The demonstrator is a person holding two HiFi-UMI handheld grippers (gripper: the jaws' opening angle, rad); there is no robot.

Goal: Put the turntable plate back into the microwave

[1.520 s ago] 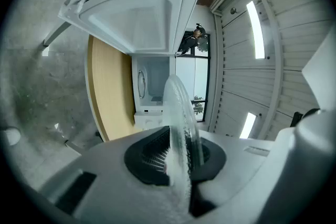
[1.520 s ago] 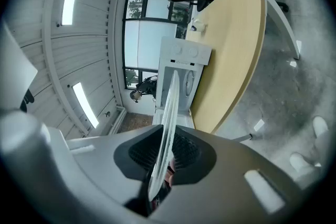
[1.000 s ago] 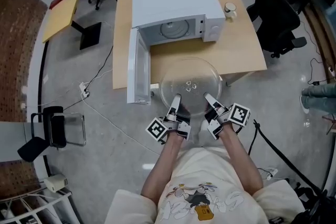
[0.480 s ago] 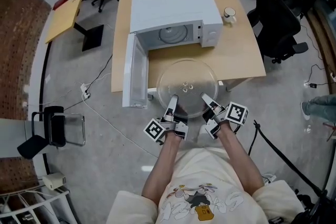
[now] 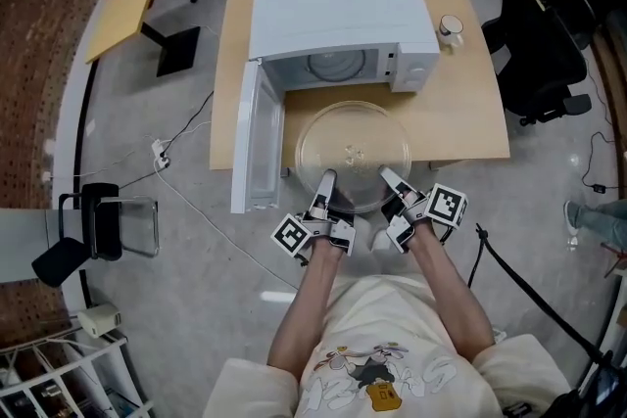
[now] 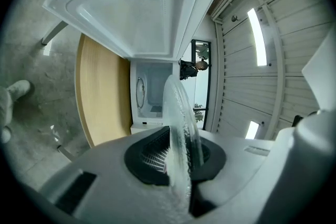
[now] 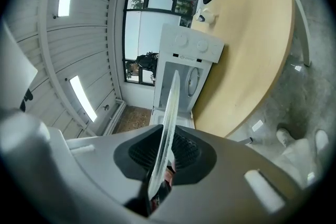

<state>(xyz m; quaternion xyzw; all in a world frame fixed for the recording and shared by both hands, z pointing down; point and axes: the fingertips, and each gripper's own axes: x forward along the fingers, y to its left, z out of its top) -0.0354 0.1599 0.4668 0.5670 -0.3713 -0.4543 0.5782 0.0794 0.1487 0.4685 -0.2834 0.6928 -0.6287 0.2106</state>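
The clear glass turntable plate (image 5: 353, 152) hangs level over the table's front edge, just before the open white microwave (image 5: 338, 10). My left gripper (image 5: 324, 181) is shut on its near rim at the left. My right gripper (image 5: 390, 179) grips the near rim at the right, its jaws closing on the glass. In the left gripper view the plate (image 6: 181, 113) runs edge-on between the pads (image 6: 152, 152) toward the cavity (image 6: 149, 94). In the right gripper view the plate (image 7: 169, 113) also stands edge-on between the jaws. The microwave door (image 5: 257, 137) swings open to the left.
The microwave stands on a wooden table (image 5: 460, 103) with a white mug (image 5: 451, 26) to its right. Black office chairs (image 5: 549, 44) stand at the right. A cable (image 5: 186, 210) trails on the floor at the left, by a small black chair (image 5: 93, 240).
Both grippers have carried the plate forward toward the microwave's opening and a little lower. The grips on the rim look the same.
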